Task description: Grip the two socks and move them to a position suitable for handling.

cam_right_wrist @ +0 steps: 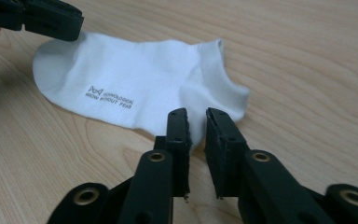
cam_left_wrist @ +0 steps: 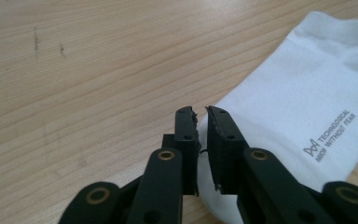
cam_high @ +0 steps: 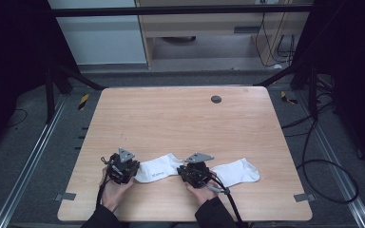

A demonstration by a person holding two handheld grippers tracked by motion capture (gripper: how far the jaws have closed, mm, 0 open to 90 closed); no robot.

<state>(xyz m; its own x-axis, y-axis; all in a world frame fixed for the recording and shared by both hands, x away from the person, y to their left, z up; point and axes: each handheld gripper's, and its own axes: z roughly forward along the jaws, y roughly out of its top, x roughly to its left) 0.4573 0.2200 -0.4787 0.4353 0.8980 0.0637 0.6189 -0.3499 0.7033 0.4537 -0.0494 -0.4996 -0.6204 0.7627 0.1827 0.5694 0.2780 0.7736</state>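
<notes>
A white ankle sock [cam_high: 158, 170] with grey lettering lies flat near the table's front edge, between my two grippers. My left gripper [cam_high: 134, 173] sits at its toe end, jaws a narrow gap apart, and the sock's [cam_left_wrist: 298, 102] edge shows under the gap [cam_left_wrist: 201, 112]. My right gripper [cam_high: 180, 171] points at the cuff end. Its jaws [cam_right_wrist: 196, 113] stand slightly apart just short of the cuff of the sock [cam_right_wrist: 130, 79], with nothing pinched. The left gripper [cam_right_wrist: 42, 18] shows beyond the toe. A second white sock [cam_high: 237, 172] lies to the right of my right hand.
The wooden table [cam_high: 180, 118] has a small dark round cap [cam_high: 216, 99] near its far edge. Metal rails and black cables run along the floor on both sides. Pieces of grey tape mark the front corners [cam_high: 66, 196].
</notes>
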